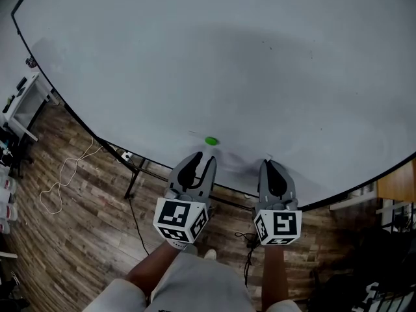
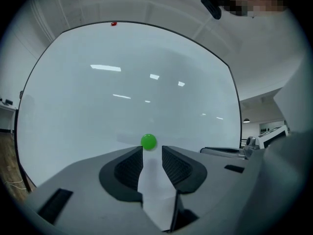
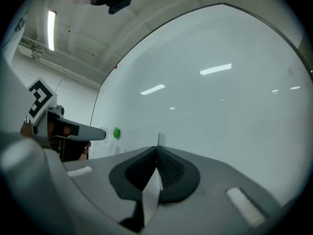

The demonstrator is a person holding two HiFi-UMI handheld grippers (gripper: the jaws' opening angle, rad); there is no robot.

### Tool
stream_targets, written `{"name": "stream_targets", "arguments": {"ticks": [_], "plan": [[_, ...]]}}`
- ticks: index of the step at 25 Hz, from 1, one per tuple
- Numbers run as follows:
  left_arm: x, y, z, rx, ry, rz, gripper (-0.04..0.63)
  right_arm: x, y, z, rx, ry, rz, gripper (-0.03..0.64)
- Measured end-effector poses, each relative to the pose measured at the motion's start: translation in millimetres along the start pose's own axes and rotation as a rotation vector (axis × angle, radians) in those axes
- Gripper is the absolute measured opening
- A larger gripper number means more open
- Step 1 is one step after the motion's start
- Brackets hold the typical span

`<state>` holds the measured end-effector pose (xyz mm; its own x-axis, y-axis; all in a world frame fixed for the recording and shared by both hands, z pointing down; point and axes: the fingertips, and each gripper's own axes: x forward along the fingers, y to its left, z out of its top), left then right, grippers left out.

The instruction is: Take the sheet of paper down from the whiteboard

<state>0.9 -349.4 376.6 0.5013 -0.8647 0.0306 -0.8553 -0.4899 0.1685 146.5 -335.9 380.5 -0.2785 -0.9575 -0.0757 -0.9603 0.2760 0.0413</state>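
Note:
A large whiteboard [image 1: 227, 57] fills the head view. A round green magnet [image 1: 211, 141] pins a white sheet of paper [image 1: 237, 166] near the board's lower edge. My left gripper [image 1: 207, 156] points level at the board just below the magnet [image 2: 148, 141]. Its jaws stand apart, with white paper showing in the gap and no pad pressing on it. My right gripper [image 1: 268, 163] is shut on the sheet's right edge. A sliver of paper [image 3: 158, 140] sticks up from its closed tips [image 3: 157, 150]. The magnet [image 3: 116, 132] lies to their left.
Below the board runs a wood floor with a loose white cable [image 1: 62, 181] and a black stand leg [image 1: 135, 177]. A white shelf unit [image 1: 23, 106] stands at the left. The person's legs [image 1: 195, 285] are at the bottom. Dark equipment [image 1: 383, 265] sits at the lower right.

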Motion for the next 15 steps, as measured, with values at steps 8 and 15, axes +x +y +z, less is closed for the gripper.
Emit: {"name": "stream_targets", "arguments": {"ticks": [8, 15], "plan": [[23, 2, 5, 0.03, -0.005, 0.025, 0.156, -1, 0, 0, 0.004, -0.002, -0.01, 0.011], [36, 1, 5, 0.042, -0.004, 0.049, 0.157, -3, -4, -1, 0.001, 0.002, -0.006, 0.011]]}}
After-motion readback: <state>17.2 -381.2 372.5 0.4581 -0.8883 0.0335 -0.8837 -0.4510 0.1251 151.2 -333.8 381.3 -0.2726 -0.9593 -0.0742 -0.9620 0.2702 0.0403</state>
